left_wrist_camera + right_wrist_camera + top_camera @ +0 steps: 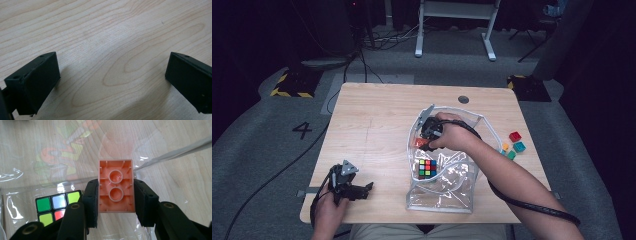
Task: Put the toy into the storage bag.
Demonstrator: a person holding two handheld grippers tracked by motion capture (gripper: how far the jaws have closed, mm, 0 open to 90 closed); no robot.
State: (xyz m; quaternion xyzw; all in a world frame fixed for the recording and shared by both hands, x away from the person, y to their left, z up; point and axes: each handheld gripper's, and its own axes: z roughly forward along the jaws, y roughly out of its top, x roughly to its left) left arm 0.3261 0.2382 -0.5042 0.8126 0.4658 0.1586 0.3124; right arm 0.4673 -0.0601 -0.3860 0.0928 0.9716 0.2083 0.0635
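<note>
The right claw (116, 195) was clamped on an orange building brick (116, 186), one jaw pressed against each long side, with the brick's hollow underside facing the camera. In the high view the right claw (428, 135) hung over the open mouth of a clear plastic pouch (452, 192) lying on the wooden worktop (372, 125). A colour-tiled puzzle cube (427, 168) lay inside the pouch, just below the claw. A few loose bricks (513, 145) in red, teal and orange sat near the pouch on its right. The left claw (357, 190), well apart at the worktop's near left corner, had its jaws spread wide over bare wood.
</note>
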